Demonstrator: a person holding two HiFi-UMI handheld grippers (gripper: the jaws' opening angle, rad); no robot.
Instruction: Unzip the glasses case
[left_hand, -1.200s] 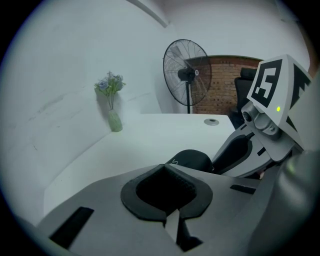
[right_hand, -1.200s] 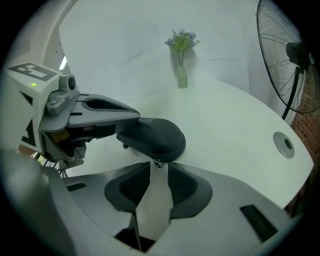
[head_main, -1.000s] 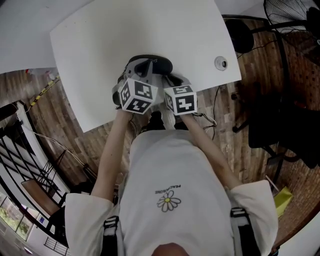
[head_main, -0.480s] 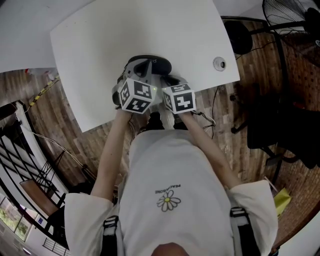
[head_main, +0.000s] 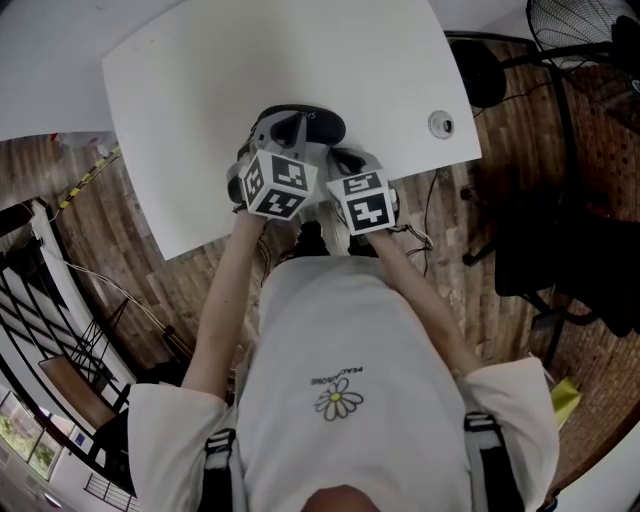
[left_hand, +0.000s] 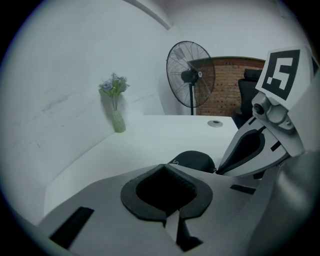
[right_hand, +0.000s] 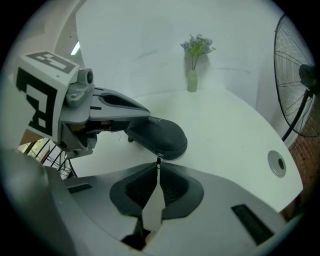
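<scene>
In the head view the glasses case (head_main: 318, 124) is seen on the table (head_main: 200, 80). In the left gripper view the left gripper (left_hand: 167, 167) is closed beside it. In the right gripper view the right gripper (right_hand: 158, 162) is pinched on the zipper pull (right_hand: 158, 156), and the unzipping is judged not yet begun.

The case (head_main: 308, 124) lies on the desk (head_main: 300, 50) near its front edge, pull (right_hand: 158, 158) on its near side. A vase (right_hand: 192, 80) stands far behind it, a grommet (head_main: 441, 124) to its right, and a fan (head_main: 575, 30) beyond the desk's right.

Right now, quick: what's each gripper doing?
Left gripper: closed at the glasses case's end; hold unclear.
Right gripper: jaws just closed on the zipper pull.
</scene>
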